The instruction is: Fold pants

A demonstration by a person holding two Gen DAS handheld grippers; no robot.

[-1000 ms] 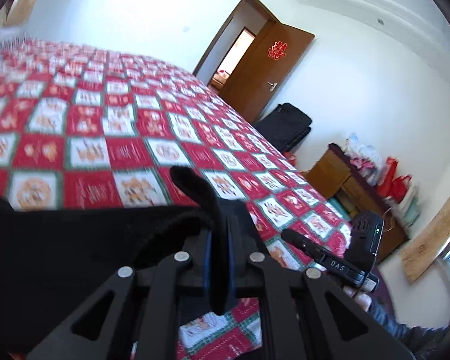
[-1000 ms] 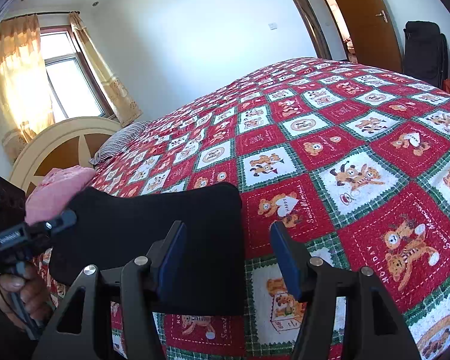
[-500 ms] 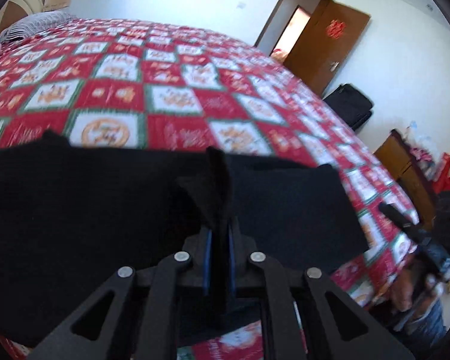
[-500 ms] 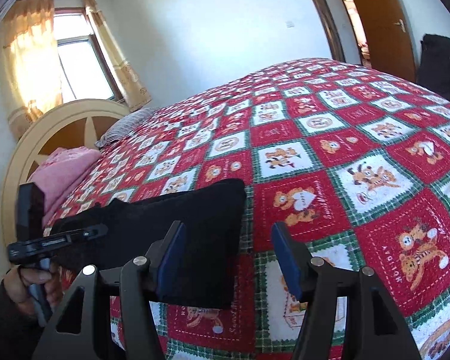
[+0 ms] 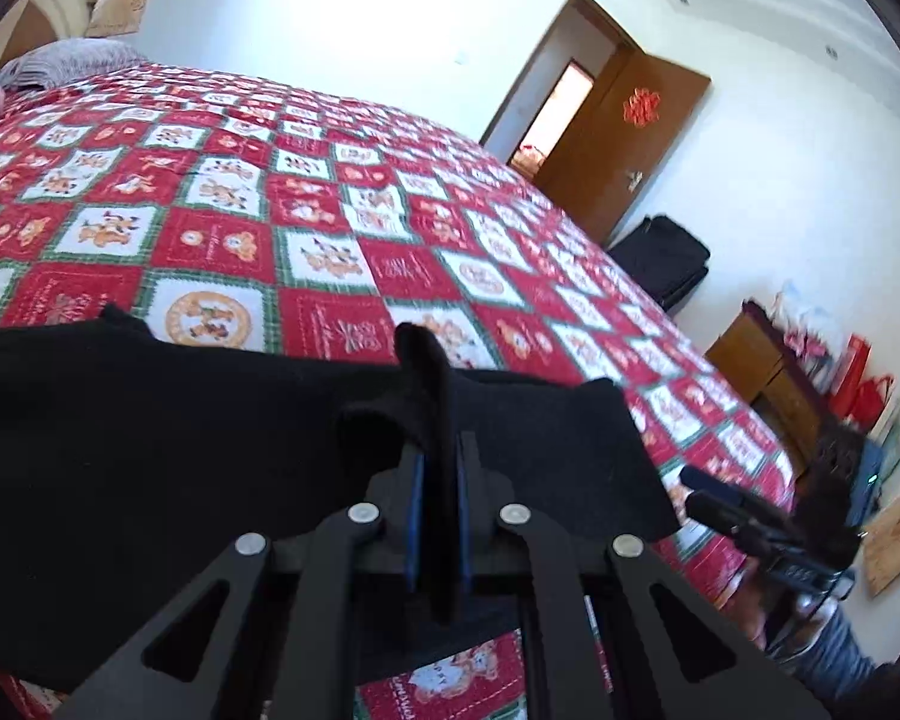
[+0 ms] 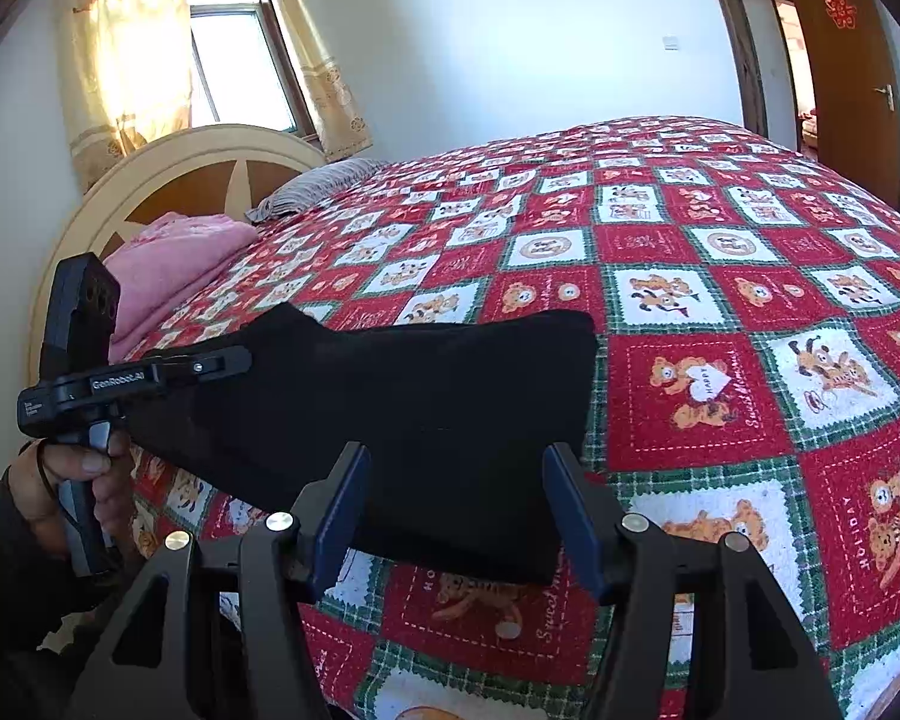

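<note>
On the quilt [image 6: 720, 276], black pants [image 6: 402, 408].

Bright daylight floods in from the window [image 6: 234, 60] at eleven o'clock, glaring; fisheye bends edges, dark vignette corners, slight blur.

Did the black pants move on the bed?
Yes. In the right view, the pants now reach farther toward the pink blanket.

pants [image 5: 150, 450]: left end cut off by left wrist frame edge | fold in left hand-held gripper [image 5: 438, 516]: pinched fabric hides pad faces | clutter on dresser [image 5: 768, 366]: blurred, unidentifiable | bed [image 6: 720, 252]: right side runs out of frame
</note>
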